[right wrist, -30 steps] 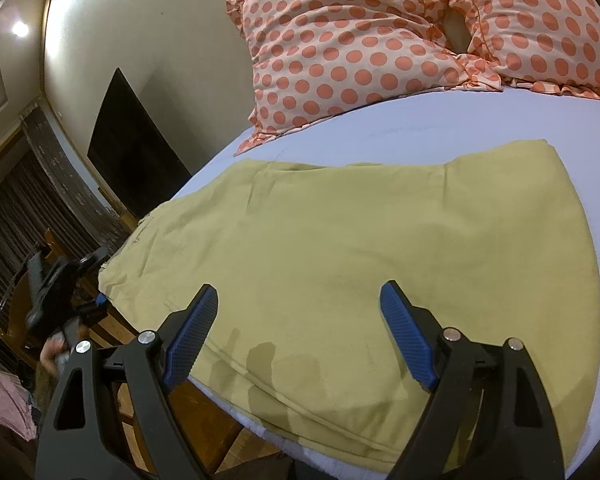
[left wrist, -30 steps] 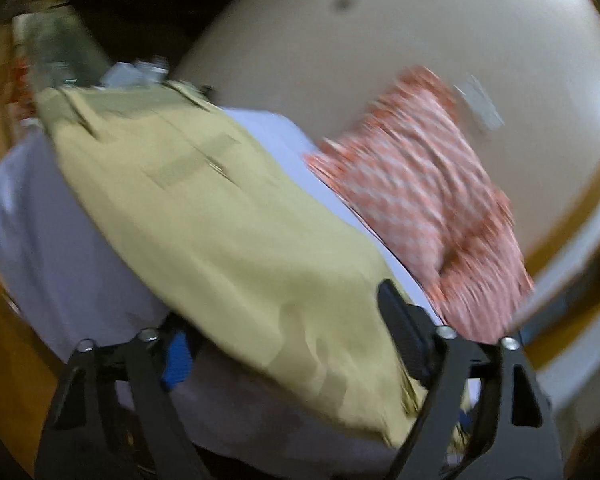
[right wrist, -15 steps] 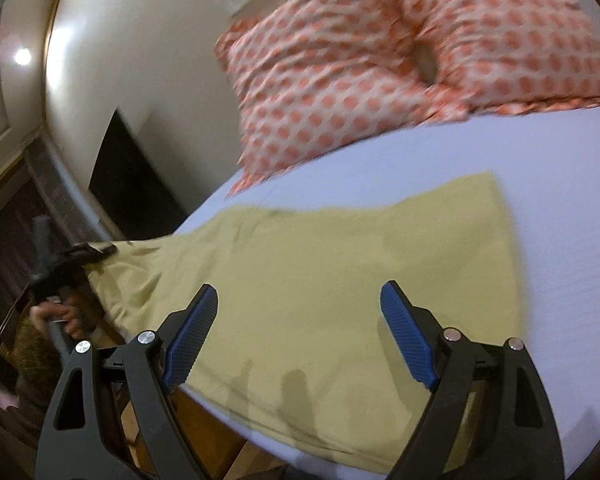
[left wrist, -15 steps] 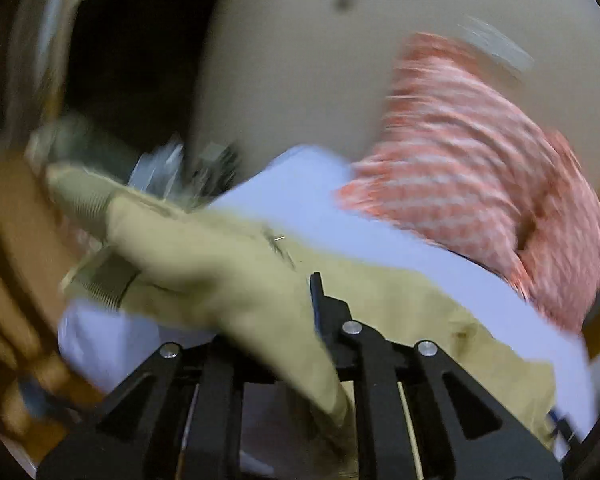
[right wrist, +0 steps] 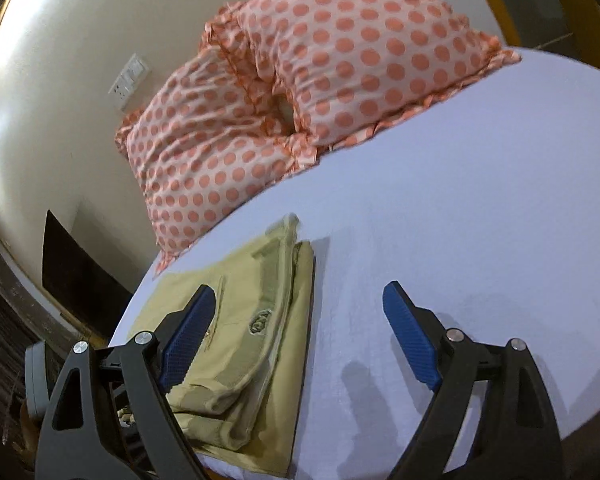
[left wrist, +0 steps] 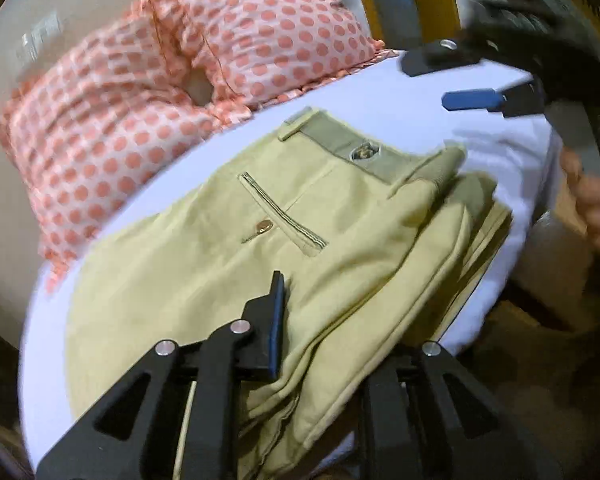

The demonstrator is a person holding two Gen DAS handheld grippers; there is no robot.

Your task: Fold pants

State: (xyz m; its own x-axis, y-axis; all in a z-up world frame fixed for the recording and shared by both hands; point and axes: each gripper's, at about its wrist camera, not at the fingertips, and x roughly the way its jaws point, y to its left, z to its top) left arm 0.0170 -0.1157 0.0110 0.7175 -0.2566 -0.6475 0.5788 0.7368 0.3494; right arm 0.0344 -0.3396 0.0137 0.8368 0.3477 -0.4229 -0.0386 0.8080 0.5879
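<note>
Pants (left wrist: 228, 264) of yellow-khaki cloth lie folded over on the bed (right wrist: 460, 208), near its left edge, with the waistband, a back pocket and its button facing up. Several layers stack at the edge nearest the right tool, which shows in the right wrist view as a neat straight fold line.

Left tool (left wrist: 324, 320) is closed on the pants: a bunched fold of cloth runs between its fingers, with one finger (left wrist: 274, 320) pressed against the fabric and the other hidden under the cloth.

Right tool (right wrist: 296, 336) hangs over the bed with its blue-padded fingers spread wide and nothing between them; the left pad sits above the pants, the right one above bare sheet. From the left wrist view this tool (left wrist: 472, 76) appears beyond the waistband, clear of the cloth.

Two polka-dot pillows (right wrist: 340, 64) lean against the wall at the head of the bed, apart from the pants.
</note>
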